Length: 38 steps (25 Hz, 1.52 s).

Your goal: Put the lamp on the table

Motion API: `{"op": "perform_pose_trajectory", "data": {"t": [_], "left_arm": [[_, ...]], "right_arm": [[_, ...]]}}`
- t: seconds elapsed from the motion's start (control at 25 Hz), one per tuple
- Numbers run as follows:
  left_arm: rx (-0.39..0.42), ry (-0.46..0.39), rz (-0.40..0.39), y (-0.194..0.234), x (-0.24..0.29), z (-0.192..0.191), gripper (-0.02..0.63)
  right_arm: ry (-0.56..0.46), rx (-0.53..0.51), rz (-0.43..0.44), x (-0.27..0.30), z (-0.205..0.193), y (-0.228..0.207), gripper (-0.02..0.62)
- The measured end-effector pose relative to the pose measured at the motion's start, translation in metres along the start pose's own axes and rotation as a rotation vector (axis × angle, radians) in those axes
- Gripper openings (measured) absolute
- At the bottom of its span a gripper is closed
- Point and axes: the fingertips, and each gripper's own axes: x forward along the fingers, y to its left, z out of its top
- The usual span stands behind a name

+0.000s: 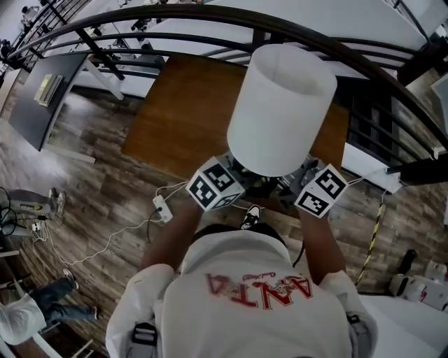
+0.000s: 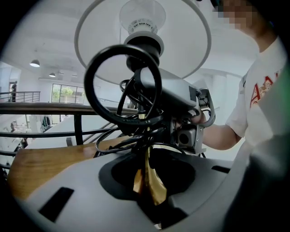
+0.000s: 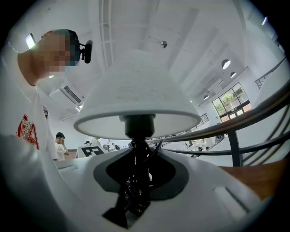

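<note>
The lamp (image 1: 280, 105) is in the air, upright, with its white shade (image 3: 136, 97) on top. It is carried in front of the person, and from the head view it sits over the near right part of the wooden counter (image 1: 182, 105). It is not yet resting on anything.

A black cord (image 2: 122, 81) is looped and bundled around the stem (image 2: 149, 179) under the shade. The left tongs (image 2: 147, 188) are closed on the brass-coloured stem from the left. The right tongs (image 3: 136, 190) are clamped from the right on the same dark bundle. Whether their pads press the stem itself or only the wound cord is hard to tell in that dim view.

Beyond the counter's far edge runs a dark curved railing (image 1: 175, 14), and plank floor (image 1: 91, 175) lies to the left.

The step in hand looks like the carry, with the setting-down yet to come. The next move would call for bringing the lamp further over the counter and lowering both tongs together, so the base, hidden under the shade here, lands flat. The tongs should let go only once the lamp stands by itself. The loose cord loops could snag or get trapped under the base.
</note>
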Motion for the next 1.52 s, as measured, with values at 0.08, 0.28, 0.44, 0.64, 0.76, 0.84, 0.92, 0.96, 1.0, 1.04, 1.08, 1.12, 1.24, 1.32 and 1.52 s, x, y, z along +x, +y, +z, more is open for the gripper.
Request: {"op": "perform_pose_trajectory", "data": {"t": [0.08,0.28,0.44,0.64,0.76,0.84,0.92,0.96,1.0,1.04,1.08,1.12,1.24,1.32,1.52], "left_arm": [[-0.015,0.006,0.021,0.011,0.014,0.002,0.109],[-0.048,0.02,0.049,0.033,0.041,0.002,0.107],[-0.054,0.023,0.056,0.051,0.052,-0.001,0.107],[-0.043,0.017,0.046,0.084,0.055,-0.004,0.107],[-0.03,0.016,0.038,0.107,0.058,-0.006,0.107],[-0.028,0.024,0.028,0.121,0.062,-0.008,0.107],[-0.03,0.029,0.014,0.135,0.067,-0.011,0.107],[-0.03,0.03,0.009,0.142,0.069,-0.013,0.107],[-0.03,0.031,0.005,0.147,0.071,-0.015,0.107],[-0.028,0.033,0.002,0.153,0.073,-0.017,0.107],[-0.026,0.037,0.001,0.158,0.076,-0.021,0.107],[-0.022,0.041,0.001,0.163,0.078,-0.024,0.107],[-0.014,0.041,0.0,0.181,0.088,-0.033,0.107],[-0.017,0.032,-0.002,0.191,0.097,-0.038,0.107],[-0.022,0.04,0.001,0.209,0.113,-0.057,0.106]], "right_arm": [[0.009,0.005,0.016,0.0,0.0,-0.017,0.091],[0.026,0.029,0.043,0.0,-0.006,-0.052,0.091],[0.026,0.039,0.049,0.006,-0.011,-0.072,0.091],[0.021,0.016,0.029,0.03,-0.017,-0.094,0.091],[0.013,-0.004,0.008,0.045,-0.021,-0.108,0.091],[0.008,-0.002,-0.009,0.052,-0.025,-0.121,0.092],[0.0,0.007,-0.022,0.06,-0.029,-0.135,0.091],[-0.004,0.011,-0.028,0.064,-0.032,-0.141,0.091],[-0.008,0.015,-0.034,0.067,-0.034,-0.147,0.091],[-0.01,0.019,-0.039,0.069,-0.038,-0.152,0.091],[-0.01,0.021,-0.042,0.071,-0.041,-0.157,0.091],[-0.008,0.021,-0.045,0.074,-0.045,-0.162,0.091],[0.003,0.012,-0.047,0.083,-0.057,-0.178,0.091],[0.012,0.001,-0.049,0.086,-0.065,-0.189,0.091],[0.024,-0.008,-0.052,0.09,-0.084,-0.207,0.091]]}}
